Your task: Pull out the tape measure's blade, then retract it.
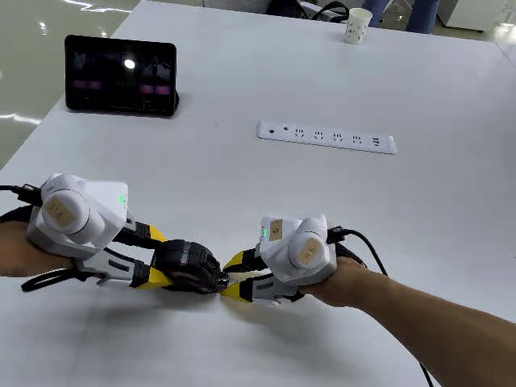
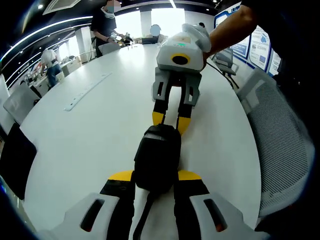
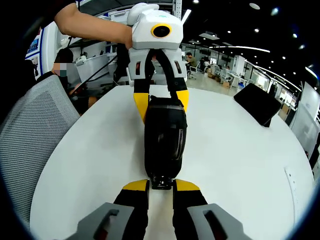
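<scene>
— Where's the work sitting?

— Close to the near edge of the white bench [image 1: 242,185], left of its middle. My left gripper [image 2: 155,176] has its yellow-tipped fingers clamped on the flanks of the black, rounded plastic tape measure [image 1: 187,266], which lies on the surface. My right gripper [image 3: 161,185] meets it nose to nose, fingers drawn close about the case's mouth. Whether they actually pinch the blade's end tab I cannot tell, as it's too small.

— Blade out?

— None showing, so I judge the pull not yet begun.

— Risks?

— If the tab isn't caught, I'll slip off. If my left grip is weak, the case drags along. A freed blade could whip back.

— Obstacles?

— Farther out there's a long white power strip [image 1: 326,137] mid-bench, a black tablet [image 1: 121,75] toward the far-left corner and a white paper cup [image 1: 357,25] at the far edge. All are well apart.
</scene>
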A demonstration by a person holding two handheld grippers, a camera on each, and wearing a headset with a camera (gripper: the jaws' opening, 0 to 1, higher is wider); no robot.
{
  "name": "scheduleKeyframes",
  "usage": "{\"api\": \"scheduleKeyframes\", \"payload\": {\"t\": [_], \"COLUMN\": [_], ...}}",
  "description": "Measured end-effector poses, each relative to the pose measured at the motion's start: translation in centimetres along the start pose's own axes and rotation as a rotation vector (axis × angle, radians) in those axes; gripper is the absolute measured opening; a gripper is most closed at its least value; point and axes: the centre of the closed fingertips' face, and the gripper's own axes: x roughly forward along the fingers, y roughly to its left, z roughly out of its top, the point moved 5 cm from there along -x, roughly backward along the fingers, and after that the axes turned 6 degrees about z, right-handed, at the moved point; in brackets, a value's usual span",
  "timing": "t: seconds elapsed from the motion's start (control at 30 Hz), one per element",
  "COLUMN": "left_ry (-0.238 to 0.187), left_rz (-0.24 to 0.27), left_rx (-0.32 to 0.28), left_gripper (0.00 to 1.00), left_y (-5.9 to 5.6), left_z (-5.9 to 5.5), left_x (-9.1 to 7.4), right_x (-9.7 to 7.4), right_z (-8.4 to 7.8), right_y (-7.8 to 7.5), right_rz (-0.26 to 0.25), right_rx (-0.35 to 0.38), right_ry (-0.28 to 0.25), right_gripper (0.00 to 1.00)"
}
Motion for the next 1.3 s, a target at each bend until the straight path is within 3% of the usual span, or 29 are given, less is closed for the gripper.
{"api": "scheduleKeyframes", "payload": {"t": [0.27,0.5,1.3], "left_ry": [-0.005,-0.002,0.015], "left_rz": [-0.001,-0.004,-0.021], "left_rx": [-0.007,-0.011,-0.027], "left_gripper": [0.24,0.24,0.24], "left_y": [0.0,0.0,0.0], "left_z": [-0.1,-0.1,-0.1], "left_x": [0.0,0.0,0.1], "right_x": [0.4,0.4,-0.5], "right_z": [-0.3,-0.4,0.1], "right_y": [-0.5,-0.5,0.7], "right_rz": [-0.012,-0.012,-0.016], "right_rx": [0.018,-0.01,-0.079], "right_ry": [-0.007,0.002,0.035], "right_gripper": [0.12,0.11,0.09]}}
